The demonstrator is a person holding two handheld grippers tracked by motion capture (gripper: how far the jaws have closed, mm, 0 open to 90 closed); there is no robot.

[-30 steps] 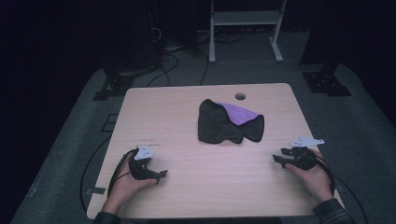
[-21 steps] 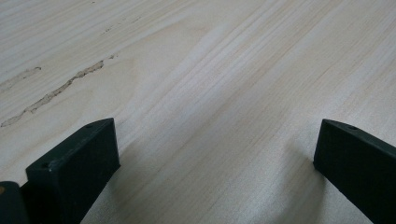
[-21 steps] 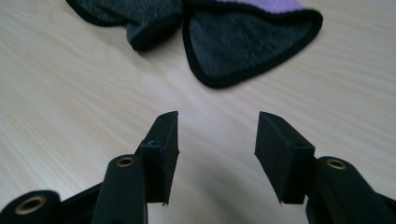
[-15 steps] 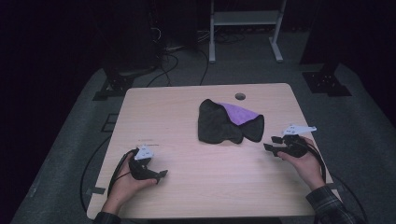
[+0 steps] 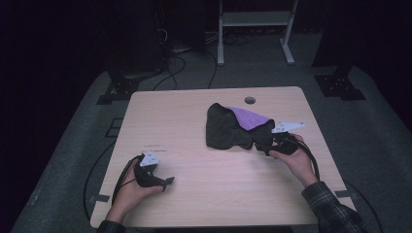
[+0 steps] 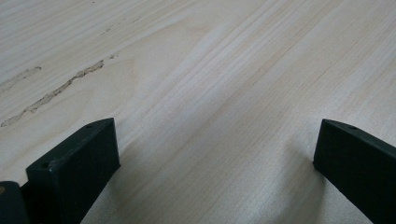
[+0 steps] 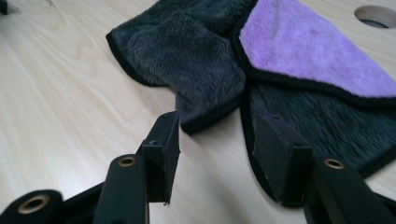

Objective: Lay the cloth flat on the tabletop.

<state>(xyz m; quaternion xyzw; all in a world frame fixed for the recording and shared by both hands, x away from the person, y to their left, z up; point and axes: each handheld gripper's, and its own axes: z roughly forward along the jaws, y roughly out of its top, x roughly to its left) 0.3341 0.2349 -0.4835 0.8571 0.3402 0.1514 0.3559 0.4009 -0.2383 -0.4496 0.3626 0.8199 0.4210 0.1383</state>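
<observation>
Your left tongs [image 5: 167, 182] rest on the bare tabletop [image 5: 184, 131] near the front left, jaws spread wide with nothing between them; leave them parked there unless the cloth starts to slide. Moving right, the cloth [image 5: 228, 128] lies crumpled in the middle-right of the tabletop, toward the far side: a plush dark grey towel with a black stitched hem, one corner folded over to show a purple face [image 7: 303, 46]. Your right tongs [image 7: 215, 140] sit at its near right edge, jaws parted on either side of a hanging grey corner. I'd judge the step to be taking that corner, so push in low until the hem is fully between the jaws, then close.
</observation>
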